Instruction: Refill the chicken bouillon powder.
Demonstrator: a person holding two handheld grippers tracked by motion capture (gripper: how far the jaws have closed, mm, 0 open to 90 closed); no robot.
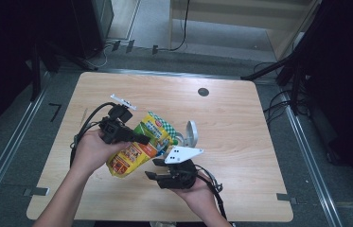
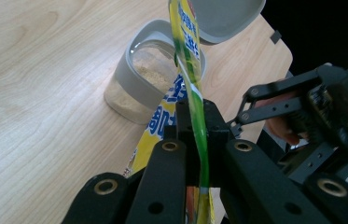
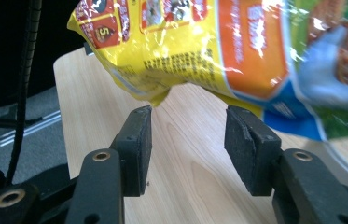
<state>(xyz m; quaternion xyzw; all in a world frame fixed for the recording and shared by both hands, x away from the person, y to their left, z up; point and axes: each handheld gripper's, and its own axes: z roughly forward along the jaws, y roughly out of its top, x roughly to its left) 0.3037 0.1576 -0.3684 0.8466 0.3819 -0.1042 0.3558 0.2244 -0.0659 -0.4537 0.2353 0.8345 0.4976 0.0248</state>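
The yellow snack bag (image 1: 138,149), glossy and printed, slants from seven to one o'clock, pinched by the left tongs (image 1: 141,139), probably over the jar (image 2: 140,84), while the right tongs (image 1: 154,169) gape empty.

Round dark grommet (image 1: 203,91) near the wooden table's (image 1: 240,137) far edge.

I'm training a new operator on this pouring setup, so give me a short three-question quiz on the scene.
1. True or false: the left gripper is shut on the yellow food pouch.
2. What holds the beige powder? A) a bowl B) the clear jar with grey collar C) a tray
3. How do the right gripper fingers stand?

Key: 1 true. 2 B. 3 Apart, just below the pouch, with nothing between them.
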